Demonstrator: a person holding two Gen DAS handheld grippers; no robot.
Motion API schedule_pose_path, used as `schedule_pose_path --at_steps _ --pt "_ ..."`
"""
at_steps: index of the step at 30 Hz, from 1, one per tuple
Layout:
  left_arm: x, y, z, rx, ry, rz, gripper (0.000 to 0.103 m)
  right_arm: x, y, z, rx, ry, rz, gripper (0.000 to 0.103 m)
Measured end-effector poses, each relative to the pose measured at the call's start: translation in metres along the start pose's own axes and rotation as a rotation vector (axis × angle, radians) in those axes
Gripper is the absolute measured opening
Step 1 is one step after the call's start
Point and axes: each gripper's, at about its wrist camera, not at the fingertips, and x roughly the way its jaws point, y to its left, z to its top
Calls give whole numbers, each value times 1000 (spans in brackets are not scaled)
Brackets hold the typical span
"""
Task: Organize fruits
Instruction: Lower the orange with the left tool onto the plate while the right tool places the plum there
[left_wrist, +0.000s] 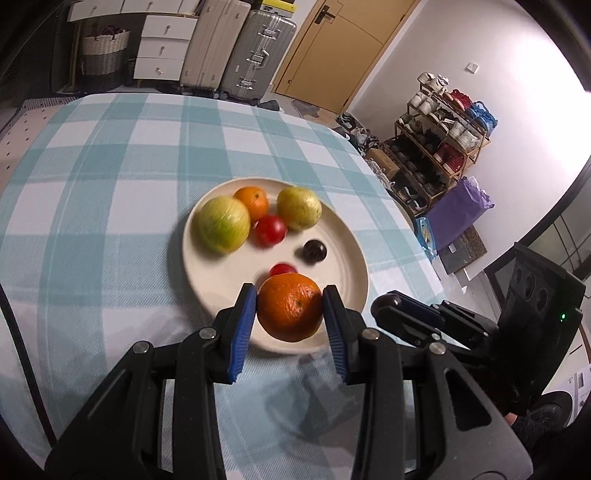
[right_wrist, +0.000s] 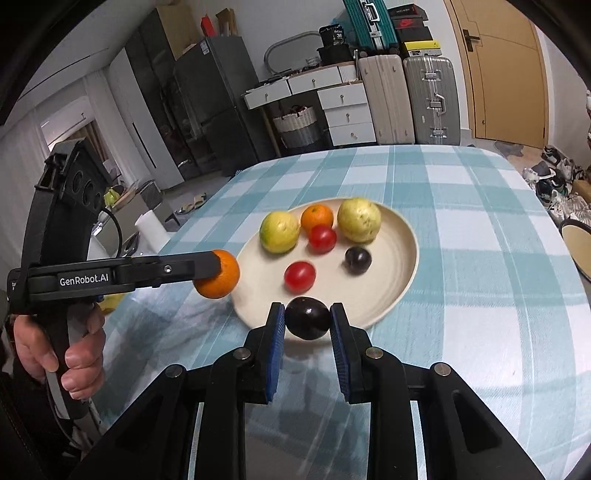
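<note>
A cream plate (left_wrist: 343, 236) (right_wrist: 399, 258) on the checked tablecloth holds two green-yellow fruits (left_wrist: 222, 225) (right_wrist: 359, 220), a small orange (left_wrist: 253, 201) (right_wrist: 317, 218), two red tomatoes (left_wrist: 270, 230) (right_wrist: 300, 276) and a dark plum (left_wrist: 314, 251) (right_wrist: 357, 260). My left gripper (left_wrist: 290, 299) is shut on a large orange (left_wrist: 290, 312) (right_wrist: 218, 275), held above the plate's near-left edge. My right gripper (right_wrist: 307, 314) is shut on a second dark plum (right_wrist: 307, 318), held above the plate's near rim. The right gripper also shows in the left wrist view (left_wrist: 384, 304).
The table's right edge drops to a shoe rack (left_wrist: 436, 144) and purple bag (left_wrist: 458, 210). Suitcases (right_wrist: 432, 99) and drawers (right_wrist: 347, 110) stand behind the table. A bowl (right_wrist: 578, 243) sits off the right edge.
</note>
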Motion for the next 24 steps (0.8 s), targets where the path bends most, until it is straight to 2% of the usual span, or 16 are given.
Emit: schedule_pose_path --at_steps 16,24 --pt "75 -18 50 0 91 -15 34 28 -43 42 42 -8 -30 25" --pt "98 -18 58 -1 117 -9 34 52 -64 56 80 6 -37 25"
